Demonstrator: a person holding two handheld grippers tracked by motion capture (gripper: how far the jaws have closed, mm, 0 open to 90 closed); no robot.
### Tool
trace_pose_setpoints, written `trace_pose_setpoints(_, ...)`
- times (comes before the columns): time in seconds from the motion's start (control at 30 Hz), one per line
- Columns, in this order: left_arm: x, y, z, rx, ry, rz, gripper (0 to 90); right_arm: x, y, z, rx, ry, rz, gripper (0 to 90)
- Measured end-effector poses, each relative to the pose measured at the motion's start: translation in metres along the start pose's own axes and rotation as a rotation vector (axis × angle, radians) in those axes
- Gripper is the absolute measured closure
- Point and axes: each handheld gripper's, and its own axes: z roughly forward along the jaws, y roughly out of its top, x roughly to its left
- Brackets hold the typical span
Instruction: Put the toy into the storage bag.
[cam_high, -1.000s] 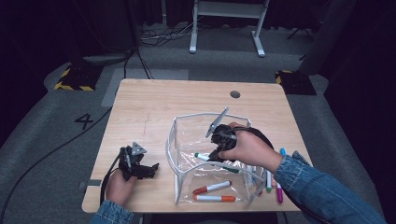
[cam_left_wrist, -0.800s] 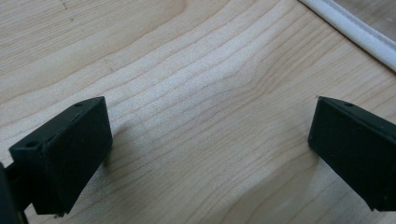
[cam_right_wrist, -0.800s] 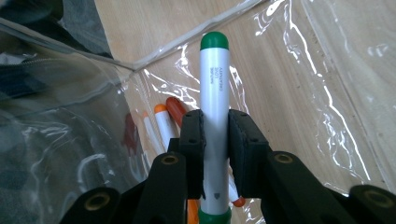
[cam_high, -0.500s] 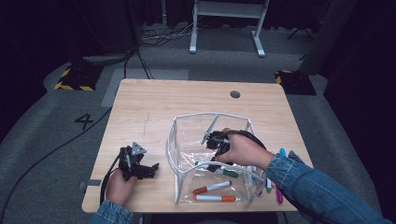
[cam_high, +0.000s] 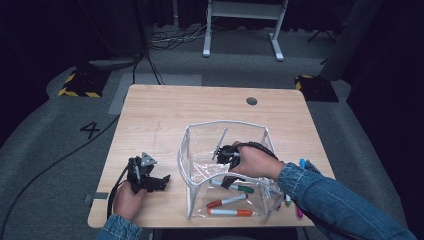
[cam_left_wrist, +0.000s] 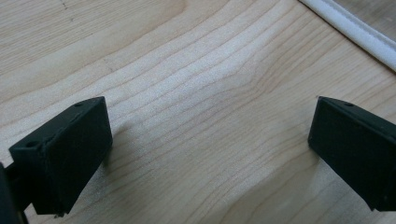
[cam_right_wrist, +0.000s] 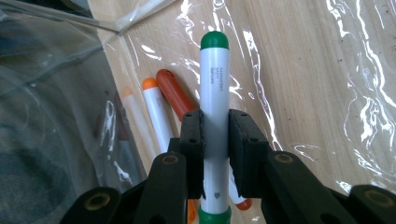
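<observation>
Inside the clear bag (cam_high: 200, 150) on the desk (cam_high: 165, 115), the right gripper (cam_right_wrist: 215, 135) clamps a green marker (cam_right_wrist: 214, 93) mid-barrel — light, stiff, slick plastic — while the left gripper's (cam_high: 145, 175) fingers (cam_left_wrist: 65, 154) rest wide apart.

Dim room, grey floor, one wooden table.
Light wood table (cam_high: 165, 120), round dark grommet (cam_high: 251, 101) upper right. Grey floor (cam_high: 60, 150) marked "4" (cam_high: 90, 130) at left; hazard-striped blocks (cam_high: 80, 82) upper left, white stand legs (cam_high: 242, 25) top centre, black cables (cam_high: 170, 37).

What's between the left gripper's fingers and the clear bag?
Bare wooden table; the left gripper view shows its fingers empty, the clear bag ahead.
</observation>
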Motion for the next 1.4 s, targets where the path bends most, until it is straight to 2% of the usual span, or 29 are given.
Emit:
trace_pose_setpoints(0.3,0.0,0.0,0.0,0.002,-0.002,0.0,0.0,0.001,0.005,0.008,0.051,-0.01,-0.029,76.4)
trace_pose_setpoints(0.4,0.0,0.0,0.0,0.001,-0.001,-0.001,0.0,0.001,0.005,0.012,0.057,-0.027,-0.068,76.1)
trace_pose_setpoints(0.43,0.0,0.0,0.0,0.001,-0.002,0.0,0.0,0.001,0.005,0.012,0.061,-0.034,-0.084,71.8)
trace_pose_setpoints(0.47,0.0,0.0,0.0,0.001,-0.001,0.0,0.0,0.001,0.005,0.012,0.051,-0.05,-0.103,63.3)
trace_pose_setpoints(0.53,0.0,0.0,0.0,0.001,-0.002,-0.001,0.0,-0.001,0.005,0.011,-0.004,-0.061,-0.12,56.5)
trace_pose_setpoints(0.6,0.0,0.0,0.0,0.001,-0.002,-0.001,0.0,-0.001,0.005,0.004,-0.056,-0.063,-0.086,52.0)
trace_pose_setpoints(0.67,0.0,0.0,0.0,0.001,-0.001,-0.001,0.0,0.0,0.004,-0.008,-0.109,-0.107,-0.075,49.9)
trace_pose_setpoints(0.73,0.0,0.0,0.0,0.002,-0.002,-0.001,0.0,0.002,0.001,-0.025,-0.182,-0.149,-0.052,47.9)
trace_pose_setpoints(0.87,0.0,0.0,0.0,0.001,-0.001,-0.001,0.0,0.009,-0.011,-0.063,-0.359,-0.182,-0.015,47.1)
trace_pose_setpoints(1.0,0.0,0.0,0.0,0.001,0.0,-0.001,0.0,0.016,-0.033,-0.097,-0.478,-0.215,0.012,46.9)
trace_pose_setpoints(1.1,0.0,0.0,0.0,0.001,0.0,-0.001,0.0,0.02,-0.054,-0.119,-0.529,-0.253,0.025,46.6)
trace_pose_setpoints(1.2,0.0,0.0,0.0,0.001,0.0,-0.001,0.0,0.021,-0.08,-0.136,-0.578,-0.286,0.068,46.4)
trace_pose_setpoints(1.4,0.0,0.0,0.0,0.001,0.0,-0.001,0.0,0.011,-0.139,-0.151,-0.622,-0.342,0.186,46.4)
